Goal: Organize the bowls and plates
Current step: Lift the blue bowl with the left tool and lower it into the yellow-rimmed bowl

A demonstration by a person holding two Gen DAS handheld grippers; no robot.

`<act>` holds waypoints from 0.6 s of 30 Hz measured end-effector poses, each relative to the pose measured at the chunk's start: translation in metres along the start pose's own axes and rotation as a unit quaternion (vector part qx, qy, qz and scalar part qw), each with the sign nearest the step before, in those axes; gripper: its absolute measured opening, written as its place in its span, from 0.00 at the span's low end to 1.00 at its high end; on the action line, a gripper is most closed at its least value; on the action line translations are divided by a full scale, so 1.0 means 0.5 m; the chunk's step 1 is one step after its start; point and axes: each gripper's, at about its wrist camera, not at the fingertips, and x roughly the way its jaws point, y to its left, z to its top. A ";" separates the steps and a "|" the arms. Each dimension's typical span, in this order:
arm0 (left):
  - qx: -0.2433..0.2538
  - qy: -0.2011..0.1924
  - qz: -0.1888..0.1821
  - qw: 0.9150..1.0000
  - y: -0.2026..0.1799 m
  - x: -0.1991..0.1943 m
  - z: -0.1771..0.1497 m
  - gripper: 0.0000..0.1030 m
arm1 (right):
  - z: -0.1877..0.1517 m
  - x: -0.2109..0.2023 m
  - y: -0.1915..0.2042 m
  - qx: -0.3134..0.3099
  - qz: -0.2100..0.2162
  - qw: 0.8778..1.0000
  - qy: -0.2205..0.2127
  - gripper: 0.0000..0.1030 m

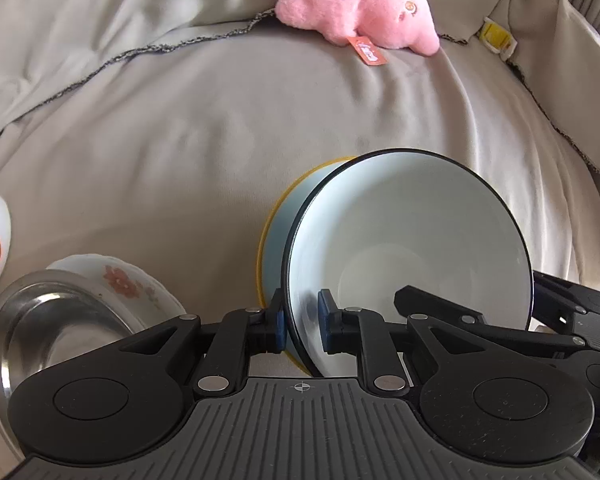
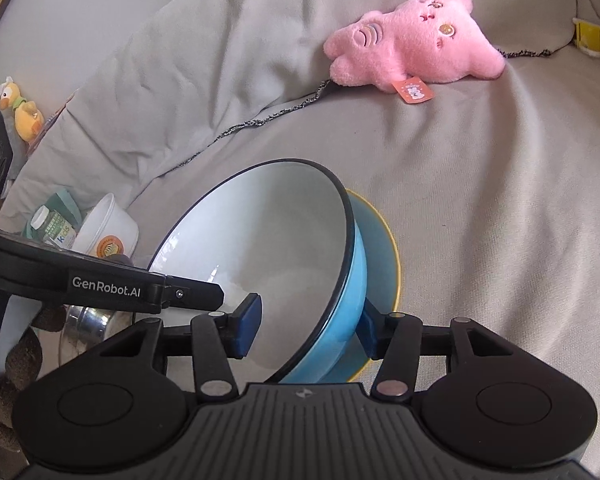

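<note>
1. Blue bowl (image 1: 400, 240) tilted steeply on edge over the grey sofa cover (image 1: 180, 140), mouth turned toward the cameras, leaning against a yellow-rimmed dish (image 2: 380, 248) directly behind it
2. Left gripper (image 1: 302, 322) clenched on the bowl's wall at about 7 o'clock of the rim, one pad outside, one inside
3. Right gripper (image 2: 306, 330) clamped on the same bowl at about 5 o'clock of the rim in the left wrist view, inner pad on the white glaze, outer pad wedged between bowl and dish; contact judged firm, though less plain than on the left
4. Steel bowl (image 1: 60, 320) and floral bowl (image 1: 120, 280) at 8 o'clock of the blue bowl, close by
5. Judged glazed ceramic: rigid, fairly heavy, slick, liable to chip if knocked against the dish or the steel bowl
6. Best held across the rim wall as now, on two well-separated points, to stop rotation
7. Soft cover underneath judged forgiving but unsteady; level setting-down advised
</note>
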 end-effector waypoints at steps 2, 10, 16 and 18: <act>-0.001 0.001 -0.002 1.000 -0.003 0.000 -0.001 0.18 | -0.002 0.003 0.001 -0.010 -0.015 1.000 -0.004 0.50; 0.003 0.009 -0.004 1.000 0.002 -0.001 -0.004 0.17 | 0.004 -0.005 -0.016 0.021 0.012 1.000 0.006 0.51; -0.003 0.004 -0.006 1.000 0.009 -0.011 -0.009 0.15 | 0.004 -0.017 -0.014 0.030 0.016 0.999 0.013 0.51; -0.005 0.006 -0.009 1.000 0.011 -0.013 -0.011 0.15 | 0.002 -0.018 -0.013 0.033 0.012 0.999 0.015 0.51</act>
